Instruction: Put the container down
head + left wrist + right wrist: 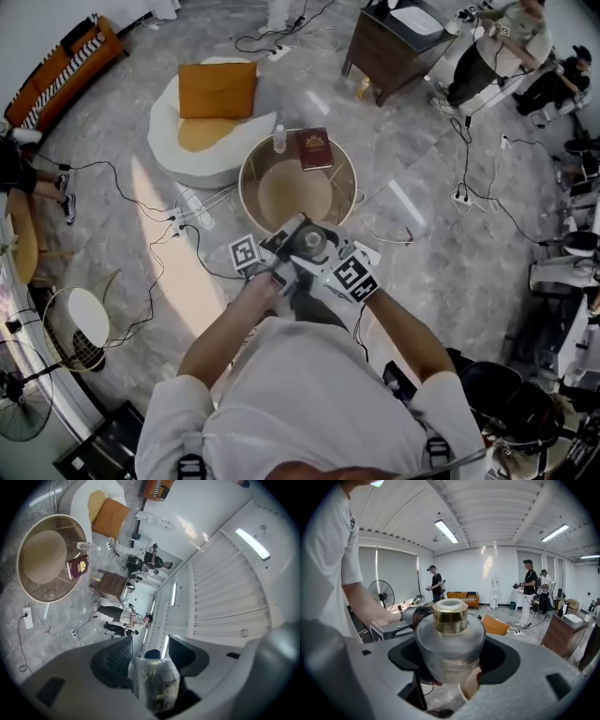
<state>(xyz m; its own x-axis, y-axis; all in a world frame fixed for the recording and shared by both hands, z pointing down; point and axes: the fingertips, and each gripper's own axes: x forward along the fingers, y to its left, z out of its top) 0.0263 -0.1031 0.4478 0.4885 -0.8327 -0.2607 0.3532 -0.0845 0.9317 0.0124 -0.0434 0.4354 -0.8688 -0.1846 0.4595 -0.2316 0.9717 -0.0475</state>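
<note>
Holding container [450, 639] aloft just over near rim of round table [243, 187], clamped in right gripper [452, 658] and seemingly pinched by left gripper [151, 658] as well; could topple off rim if set short of tabletop, or tip if one grip lets go first.

Book [314, 148] on table [243, 190] (bottle [279, 139] beside)

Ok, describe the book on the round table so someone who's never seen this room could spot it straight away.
Start at the round table on the grey floor, by the white seat with an orange cushion. At its far edge a dark red book with gold print lies beside a small clear bottle; it's the only flat red thing there.
</note>
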